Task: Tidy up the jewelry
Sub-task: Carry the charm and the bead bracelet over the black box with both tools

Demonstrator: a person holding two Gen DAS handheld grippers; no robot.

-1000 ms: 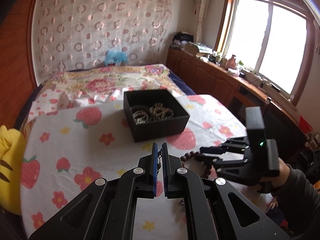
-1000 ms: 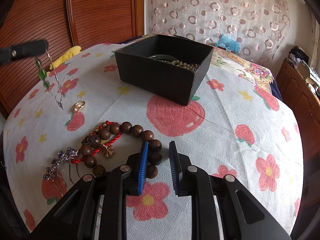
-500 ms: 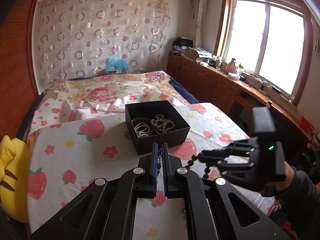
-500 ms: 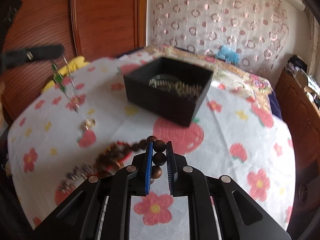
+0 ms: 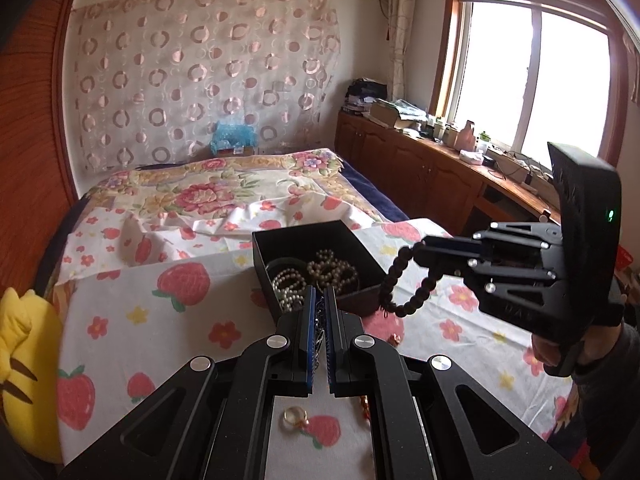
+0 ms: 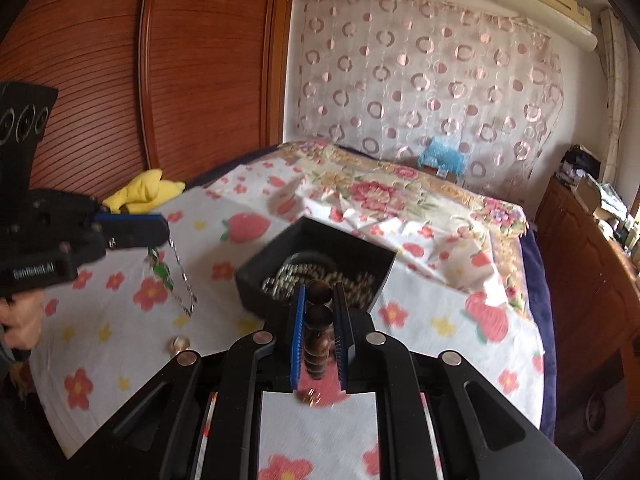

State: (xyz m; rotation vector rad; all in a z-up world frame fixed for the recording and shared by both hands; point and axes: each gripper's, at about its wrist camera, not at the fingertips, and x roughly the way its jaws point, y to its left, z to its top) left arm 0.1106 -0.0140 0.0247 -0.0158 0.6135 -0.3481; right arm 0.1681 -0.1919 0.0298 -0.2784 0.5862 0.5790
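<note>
A black open box point(image 5: 352, 241) point(image 6: 256, 280) on the strawberry-print cloth holds several bead bracelets point(image 5: 328, 270). My right gripper point(image 6: 318, 300) is shut on a brown wooden bead bracelet point(image 6: 319, 320), which hangs from it in the air just right of the box point(image 5: 400, 284). My left gripper point(image 5: 319, 304) is shut on a thin silver chain with green stones point(image 6: 168, 272), which dangles above the cloth left of the box. A gold ring point(image 5: 295, 416) point(image 6: 180, 343) lies on the cloth under the left gripper.
A yellow plush toy point(image 5: 20, 360) lies at the bed's left edge. A red cord piece point(image 5: 363, 402) lies near the ring. Wooden cabinets point(image 5: 420, 176) and a window stand to the right. A wooden wall panel point(image 6: 120, 80) is on the left.
My right gripper closed on the wooden bead bracelet and lifted it off the cloth up beside the box. My left gripper rose with the chain.
</note>
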